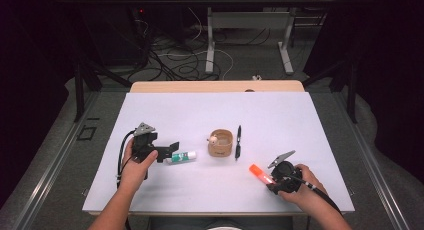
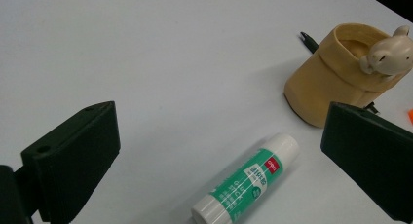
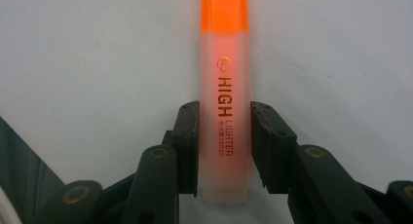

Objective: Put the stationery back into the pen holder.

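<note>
At the left of the white desk [image 1: 165,200], the left gripper [image 1: 169,151] rests low with its fingers [image 2: 73,156] spread wide on either side of a glue stick [image 2: 248,177], which lies flat on the surface and touches neither of them; nothing is gripped there yet. Just beyond, near the middle of the desk, a tan pen holder [image 1: 220,143] with a small animal figure on its rim stands upright and looks empty, and a black pen [image 1: 238,142] lies just to its right, apart from it. Further right, the right gripper [image 3: 224,136] has its fingers [image 3: 187,136] drawn in narrow around the pale body of an orange highlighter [image 3: 225,102], touching or all but touching both sides, while the highlighter lies on the desk pointing toward the holder. Judged from this, the tidying has barely begun: the highlighter is being taken, and the lifting and dropping into the holder remain, as do the glue stick and pen
</note>
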### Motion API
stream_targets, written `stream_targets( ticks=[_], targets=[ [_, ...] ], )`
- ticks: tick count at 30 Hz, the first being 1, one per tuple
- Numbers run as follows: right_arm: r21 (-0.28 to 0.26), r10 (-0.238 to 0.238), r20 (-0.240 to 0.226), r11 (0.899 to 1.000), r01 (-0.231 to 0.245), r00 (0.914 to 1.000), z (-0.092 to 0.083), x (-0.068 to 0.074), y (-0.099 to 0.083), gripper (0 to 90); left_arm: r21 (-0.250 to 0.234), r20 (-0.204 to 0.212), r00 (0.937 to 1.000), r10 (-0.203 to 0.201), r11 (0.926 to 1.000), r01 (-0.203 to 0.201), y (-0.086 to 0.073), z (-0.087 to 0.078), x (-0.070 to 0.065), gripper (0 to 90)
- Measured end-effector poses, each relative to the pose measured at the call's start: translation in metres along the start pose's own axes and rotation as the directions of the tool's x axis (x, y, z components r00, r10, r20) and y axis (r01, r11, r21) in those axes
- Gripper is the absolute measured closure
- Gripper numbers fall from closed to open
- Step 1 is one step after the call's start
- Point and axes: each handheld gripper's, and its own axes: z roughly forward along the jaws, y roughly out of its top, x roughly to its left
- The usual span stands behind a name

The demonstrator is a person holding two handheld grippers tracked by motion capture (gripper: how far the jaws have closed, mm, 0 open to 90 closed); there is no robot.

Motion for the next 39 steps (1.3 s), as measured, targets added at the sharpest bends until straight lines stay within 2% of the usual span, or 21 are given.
stream_targets(
  ticks=[8, 9, 11, 13, 14, 15, 17, 18, 19, 20, 21, 22, 25, 27, 30, 32, 33, 34, 35, 37, 39],
  targets=[
    [-0.018, 0.029, -0.004, 0.999, -0.029, 0.9996, 0.000, 0.000, -0.001, 66.7, -0.014, 0.008, 0.9997, -0.025, 0.9996, 0.025, 0.000, -0.001, 0.000, 1.0],
    [0.001, 0.026, 0.006, 1.000, -0.026, 0.9996, -0.002, -0.001, -0.001, 66.6, -0.019, 0.009, 0.9994, -0.033, 0.9993, 0.033, 0.000, -0.001, 0.001, 1.0],
    [-0.035, 0.039, 0.000, 0.999, -0.039, 0.9992, 0.001, -0.001, -0.002, 66.7, -0.018, 0.010, 0.9993, -0.036, 0.9992, 0.036, 0.000, -0.002, 0.002, 1.0],
    [-0.008, 0.040, -0.006, 0.999, -0.040, 0.9992, -0.001, -0.002, -0.001, 66.7, -0.019, 0.011, 0.9991, -0.040, 0.9990, 0.040, 0.001, -0.002, 0.002, 1.0],
    [0.000, 0.058, -0.008, 0.998, -0.058, 0.9983, -0.002, -0.002, 0.000, 66.7, -0.018, 0.010, 0.9992, -0.039, 0.9991, 0.039, 0.001, -0.002, 0.002, 1.0],
    [-0.022, 0.040, -0.007, 0.999, -0.040, 0.9992, -0.001, -0.003, -0.001, 66.7, -0.017, 0.010, 0.9993, -0.037, 0.9992, 0.037, 0.001, -0.002, 0.001, 1.0],
    [-0.050, 0.039, -0.018, 0.998, -0.040, 0.9991, -0.002, -0.004, -0.001, 66.7, -0.018, 0.012, 0.9993, -0.036, 0.9992, 0.036, 0.001, -0.002, 0.001, 1.0],
    [-0.089, 0.056, -0.017, 0.994, -0.057, 0.9983, -0.001, -0.003, -0.001, 66.7, -0.021, 0.016, 0.9992, -0.038, 0.9991, 0.038, 0.001, -0.002, 0.001, 1.0],
    [-0.024, 0.046, -0.014, 0.999, -0.046, 0.9989, -0.006, -0.004, 0.001, 66.7, -0.021, 0.017, 0.9991, -0.039, 0.9990, 0.040, 0.001, -0.002, 0.000, 1.0],
    [-0.010, 0.049, -0.012, 0.999, -0.049, 0.9987, -0.009, -0.004, 0.002, 66.7, -0.023, 0.018, 0.9991, -0.040, 0.9989, 0.040, 0.001, -0.002, 0.000, 1.0],
    [-0.097, 0.056, -0.004, 0.994, -0.056, 0.9984, -0.004, -0.005, 0.001, 66.7, -0.025, 0.017, 0.9991, -0.038, 0.9989, 0.039, 0.001, -0.002, 0.000, 1.0],
    [-0.120, 0.047, -0.024, 0.992, -0.049, 0.9986, -0.005, -0.006, 0.001, 66.7, -0.029, 0.018, 0.9990, -0.040, 0.9987, 0.041, 0.001, -0.002, 0.000, 1.0],
    [-0.161, 0.036, 0.003, 0.986, -0.035, 0.9993, -0.009, -0.007, 0.003, 66.7, -0.029, 0.021, 0.9990, -0.041, 0.9987, 0.041, 0.001, -0.002, -0.001, 1.0],
    [-0.199, 0.029, 0.011, 0.980, -0.027, 0.9995, -0.012, -0.006, 0.005, 66.7, -0.029, 0.021, 0.9990, -0.039, 0.9988, 0.040, 0.001, -0.002, -0.003, 1.0],
    [-0.275, 0.056, -0.014, 0.960, -0.057, 0.9983, -0.017, -0.009, 0.010, 66.7, -0.040, 0.035, 0.9984, -0.044, 0.9981, 0.046, 0.003, -0.002, -0.007, 1.0],
    [-0.325, 0.088, -0.060, 0.940, -0.103, 0.9943, -0.018, -0.011, 0.014, 66.7, -0.051, 0.048, 0.9969, -0.063, 0.9966, 0.066, 0.005, -0.003, -0.010, 1.0],
    [-0.361, 0.119, -0.110, 0.920, -0.151, 0.9868, -0.019, -0.011, 0.019, 66.7, -0.058, 0.052, 0.9963, -0.069, 0.9957, 0.072, 0.006, -0.003, -0.012, 1.0],
    [-0.361, 0.119, -0.110, 0.920, -0.151, 0.9868, -0.019, -0.011, 0.019, 66.7, -0.063, 0.058, 0.9953, -0.077, 0.9947, 0.081, 0.007, -0.003, -0.014, 1.0],
    [-0.369, 0.127, -0.128, 0.915, -0.166, 0.9836, -0.021, -0.010, 0.021, 66.7, -0.072, 0.062, 0.9951, -0.077, 0.9941, 0.082, 0.009, -0.004, -0.015, 1.0],
    [-0.409, 0.128, -0.140, 0.896, -0.175, 0.9819, -0.020, -0.008, 0.025, 66.7, -0.087, 0.070, 0.9937, -0.087, 0.9918, 0.093, 0.011, -0.005, -0.019, 0.9],
    [-0.430, 0.112, -0.121, 0.890, -0.154, 0.9863, -0.022, -0.005, 0.030, 66.7, -0.098, 0.086, 0.9927, -0.085, 0.9908, 0.093, 0.013, -0.007, -0.022, 0.9]
  ],
)
